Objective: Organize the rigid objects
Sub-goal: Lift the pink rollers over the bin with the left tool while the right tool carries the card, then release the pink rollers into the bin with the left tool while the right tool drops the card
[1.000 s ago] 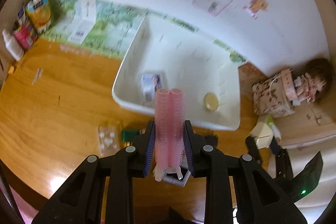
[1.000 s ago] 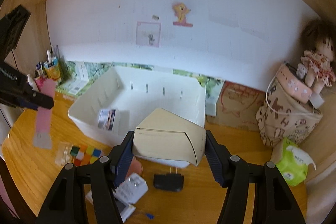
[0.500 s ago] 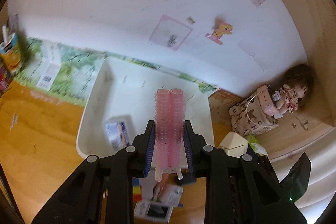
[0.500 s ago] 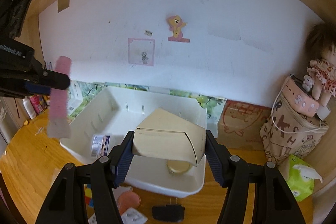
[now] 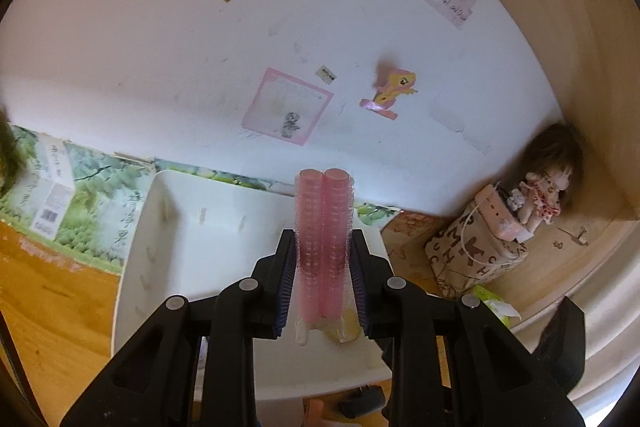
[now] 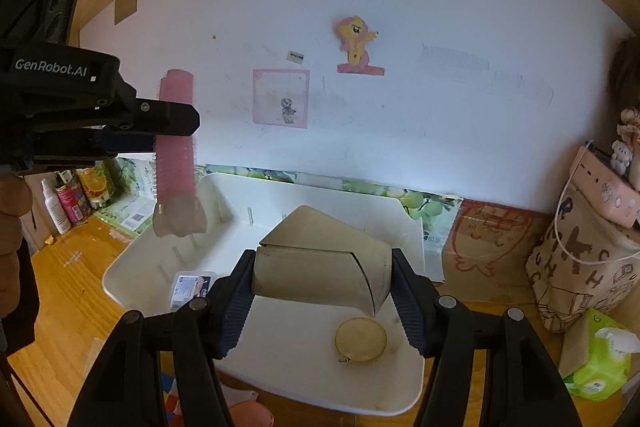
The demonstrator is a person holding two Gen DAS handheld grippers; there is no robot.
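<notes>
My left gripper (image 5: 322,267) is shut on a pack of pink hair rollers (image 5: 323,223) and holds it upright above the white bin (image 5: 168,227). In the right wrist view the left gripper (image 6: 176,123) and the rollers (image 6: 176,147) hang over the bin's far left corner. My right gripper (image 6: 320,287) is shut on a beige cardboard box (image 6: 320,267) above the white bin (image 6: 132,267). Inside the bin lie a small blue-and-white packet (image 6: 188,289) and a round tan lid (image 6: 361,340).
Bottles and cartons (image 6: 68,199) stand at the far left of the wooden table (image 6: 64,307). A brown box (image 6: 492,243), a patterned bag (image 6: 580,267), a doll (image 5: 548,183) and green tissues (image 6: 596,359) stand at the right. Small items (image 6: 248,415) lie before the bin.
Both grippers have risen and moved toward the bin with their loads. The left gripper's view has tilted up from the table to the wall.
</notes>
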